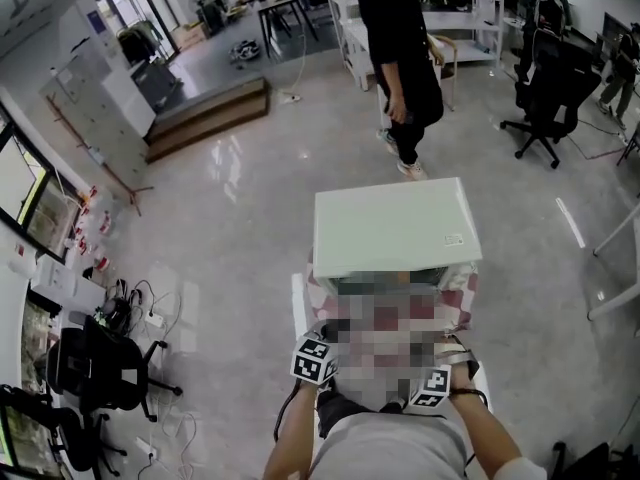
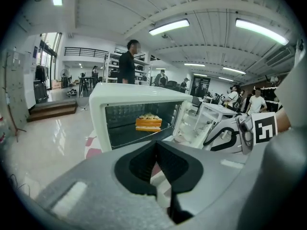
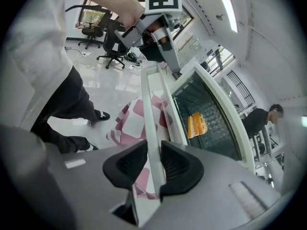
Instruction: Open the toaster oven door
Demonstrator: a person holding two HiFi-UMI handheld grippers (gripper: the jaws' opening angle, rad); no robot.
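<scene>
Two grippers: R gripper point(image 3: 153, 153) tight on oven door handle point(image 3: 148, 99), L gripper point(image 2: 156, 153) closed, empty; both half-hidden in head view.

L tool point(image 2: 156, 150) closed, R tool point(image 3: 154, 158) clamping door point(image 3: 149, 104)

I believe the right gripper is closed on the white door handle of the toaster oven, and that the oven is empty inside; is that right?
Not quite: the oven is not empty. The right gripper view shows the right gripper closed on the white door handle of the toaster oven, but an orange layered cake slice sits inside it.
</scene>
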